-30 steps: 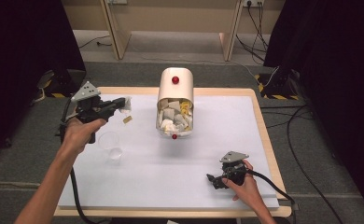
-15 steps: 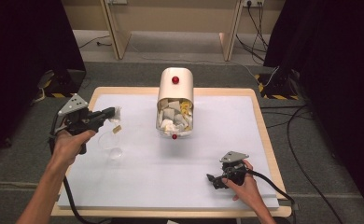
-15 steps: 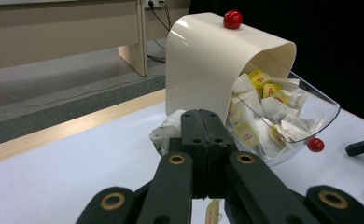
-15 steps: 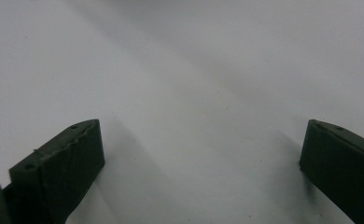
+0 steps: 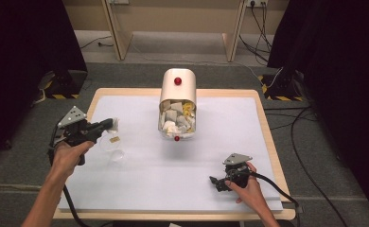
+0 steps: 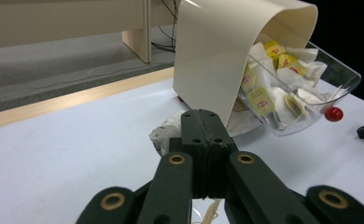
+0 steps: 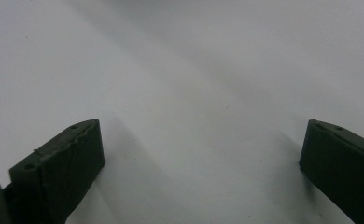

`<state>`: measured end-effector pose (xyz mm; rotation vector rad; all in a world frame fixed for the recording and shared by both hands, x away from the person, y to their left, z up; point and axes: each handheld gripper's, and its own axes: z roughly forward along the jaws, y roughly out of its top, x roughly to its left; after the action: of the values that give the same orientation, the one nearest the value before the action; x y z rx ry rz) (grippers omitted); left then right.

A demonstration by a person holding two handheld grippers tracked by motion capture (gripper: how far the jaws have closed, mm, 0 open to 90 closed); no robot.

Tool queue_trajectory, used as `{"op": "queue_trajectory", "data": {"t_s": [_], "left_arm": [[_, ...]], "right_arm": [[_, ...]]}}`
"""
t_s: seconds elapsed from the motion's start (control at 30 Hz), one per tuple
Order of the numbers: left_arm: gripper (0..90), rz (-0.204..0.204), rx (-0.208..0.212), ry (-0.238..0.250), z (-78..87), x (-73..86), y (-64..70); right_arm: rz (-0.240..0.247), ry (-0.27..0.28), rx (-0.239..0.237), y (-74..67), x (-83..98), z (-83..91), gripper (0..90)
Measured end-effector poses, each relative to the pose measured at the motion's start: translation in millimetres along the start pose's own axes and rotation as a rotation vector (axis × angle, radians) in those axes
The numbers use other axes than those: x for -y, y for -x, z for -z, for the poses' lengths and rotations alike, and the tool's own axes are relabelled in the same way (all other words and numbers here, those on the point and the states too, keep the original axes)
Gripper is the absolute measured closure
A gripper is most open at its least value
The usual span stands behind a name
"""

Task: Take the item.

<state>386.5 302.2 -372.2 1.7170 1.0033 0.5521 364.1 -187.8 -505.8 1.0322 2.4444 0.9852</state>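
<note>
A soft white paper tea bag point(image 6: 167, 135), crumpled and slightly puffy, is sitting pinched in the left gripper point(image 6: 203, 122), whose black jaws are pressing flat together on it. In the high view the tea bag point(image 5: 113, 124) is hanging over the left part of the surface, with a thin string and a small yellow paper tag point(image 5: 114, 139) dangling beneath it. Directly below is standing a clear glass cup point(image 5: 112, 150), hard to make out against the smooth white sheet point(image 5: 220, 142) covering the pale wooden surface point(image 5: 267, 137). Near the middle is standing a cream rounded dispenser point(image 5: 177, 85) with a red knob, its clear plastic drawer point(image 6: 332, 88) holding a heap of white tea bags with yellow tags. Well apart, at the near right, the right gripper point(image 5: 219, 182) is resting on the sheet, its jaws standing wide apart with nothing between them.
</note>
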Motion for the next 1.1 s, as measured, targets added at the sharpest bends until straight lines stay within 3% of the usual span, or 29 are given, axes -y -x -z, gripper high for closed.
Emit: {"op": "queue_trajectory", "data": {"t_s": [1.1], "left_arm": [[88.3,0.035,-0.019,-0.044,2.2,41.0,-8.9]], "right_arm": [[-0.001,0.001,0.000,-0.1,0.0,-0.1,0.4]]}}
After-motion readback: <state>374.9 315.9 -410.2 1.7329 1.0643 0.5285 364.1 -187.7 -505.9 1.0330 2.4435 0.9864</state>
